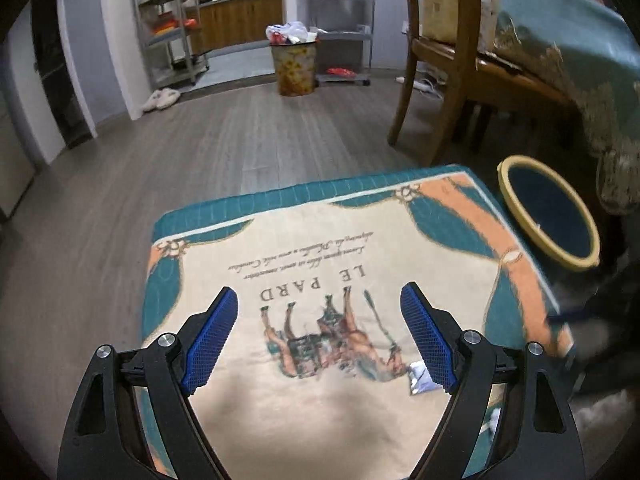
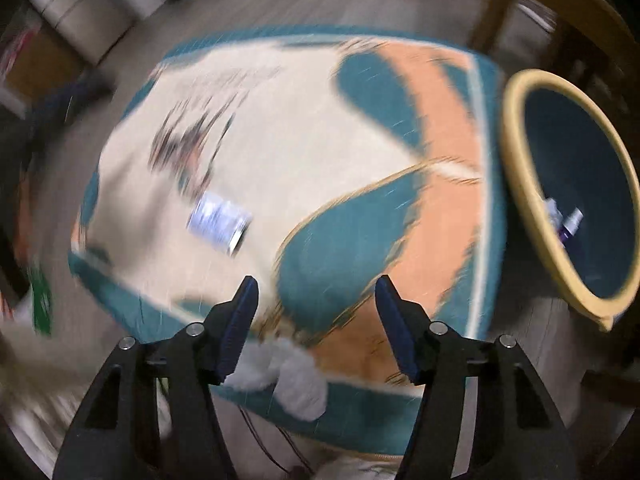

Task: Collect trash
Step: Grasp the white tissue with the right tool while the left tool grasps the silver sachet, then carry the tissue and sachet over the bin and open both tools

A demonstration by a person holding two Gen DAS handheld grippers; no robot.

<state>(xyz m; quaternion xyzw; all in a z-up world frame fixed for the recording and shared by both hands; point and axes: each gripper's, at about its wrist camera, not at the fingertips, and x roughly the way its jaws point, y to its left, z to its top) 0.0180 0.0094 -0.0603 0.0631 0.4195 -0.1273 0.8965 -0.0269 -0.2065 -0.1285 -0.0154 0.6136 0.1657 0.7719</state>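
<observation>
Both sets of jaws gaped empty; silver wrapper (image 2: 219, 226) lay up-left of right gripper (image 2: 316, 312), long axis slanting, nearer than left gripper (image 1: 319, 332).

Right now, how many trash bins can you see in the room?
2. A yellow-rimmed bin stands just past the rug's edge beside the wooden chair. A floral bin, overflowing, stands far off by the metal shelves. Others may be hidden.
</observation>
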